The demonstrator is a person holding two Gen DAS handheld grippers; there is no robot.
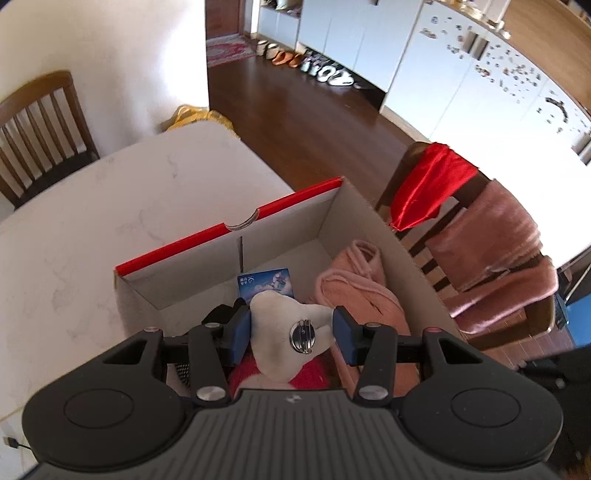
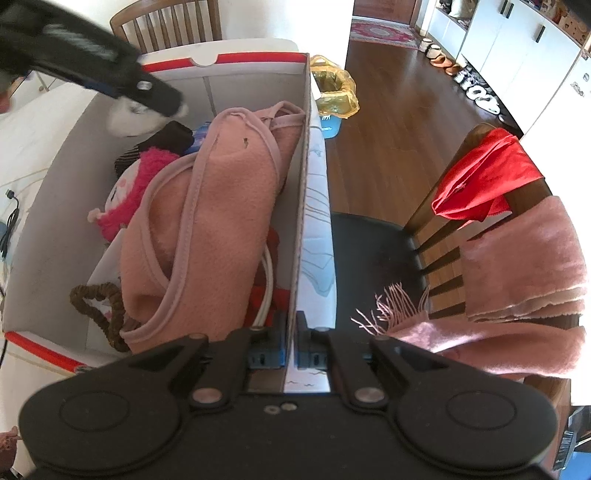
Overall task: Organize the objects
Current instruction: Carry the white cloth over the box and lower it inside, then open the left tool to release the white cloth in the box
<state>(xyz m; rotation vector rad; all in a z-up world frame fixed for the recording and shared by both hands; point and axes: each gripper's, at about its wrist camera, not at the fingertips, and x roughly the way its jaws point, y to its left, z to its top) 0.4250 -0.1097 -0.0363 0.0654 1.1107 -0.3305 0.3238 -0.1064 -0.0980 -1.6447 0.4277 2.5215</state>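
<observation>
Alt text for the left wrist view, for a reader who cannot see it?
The left claw holds a white tooth-shaped plush with a metal clip above an open cardboard box on a white table. A folded pink cloth lies inside.

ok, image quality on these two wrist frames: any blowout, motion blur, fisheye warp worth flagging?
Left wrist view: the white cabinets are blown out by daylight, the wood floor carries glare, and the box rim bows from fisheye. Right wrist view: the left tool is motion-blurred at top left, while the pink cloth stays sharp; the wall behind the chair is overexposed.
</observation>
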